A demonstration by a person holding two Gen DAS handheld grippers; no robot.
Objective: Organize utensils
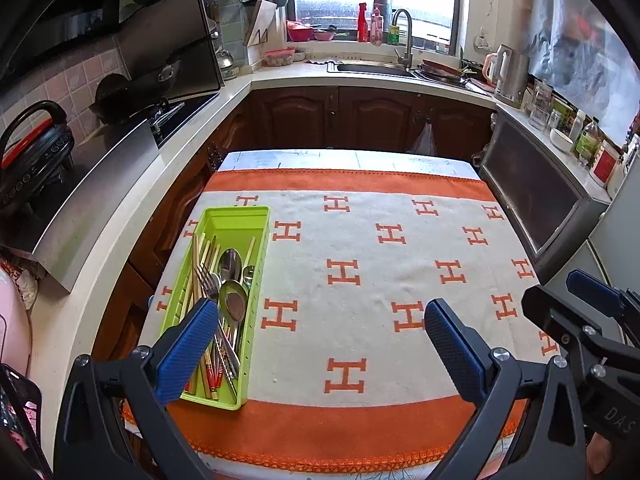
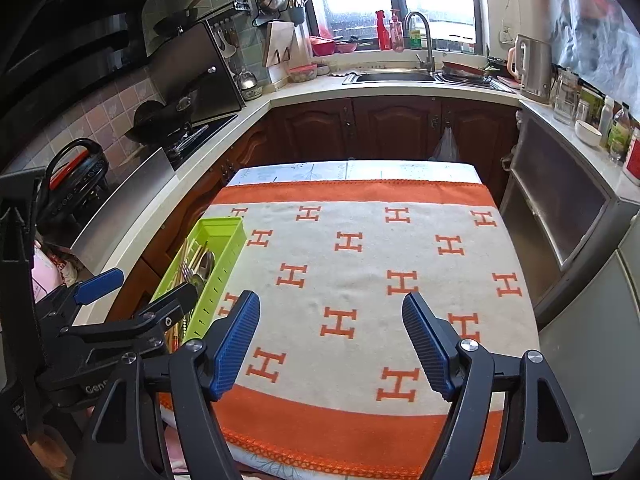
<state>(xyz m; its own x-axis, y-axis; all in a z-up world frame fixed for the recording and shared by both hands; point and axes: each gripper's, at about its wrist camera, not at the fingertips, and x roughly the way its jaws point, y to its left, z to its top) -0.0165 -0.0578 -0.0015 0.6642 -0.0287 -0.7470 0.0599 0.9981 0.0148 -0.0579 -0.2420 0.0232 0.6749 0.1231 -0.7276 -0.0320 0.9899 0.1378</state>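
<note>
We hold both grippers above the near edge of the table, w/ nothing in either. Left gripper (image 1: 320,344) stands spread wide, jaws empty; right gripper (image 2: 332,344) is likewise released, pads well apart over bare cloth. We judge that's bc the sorting looks done: no loose utensil shows on the tablecloth (image 1: 380,248).

All the task's pieces sit in the green tray (image 1: 256,216), which lies lengthwise along the left side of the table. Inside, spoons (image 1: 231,264), a fork (image 1: 206,276) and chopsticks (image 1: 198,248) lie roughly parallel to the tray's long axis, handles toward us, prob. so they fit the narrow trough.

Writing: cloth carries a repeated orange "H" motif (image 1: 344,272). Right gripper's body reads "DAS" in left-wrist view; left gripper's body shows "Gen…" in right-wrist view, rest cut off. Bottle labels on the counters are too small to read.
</note>
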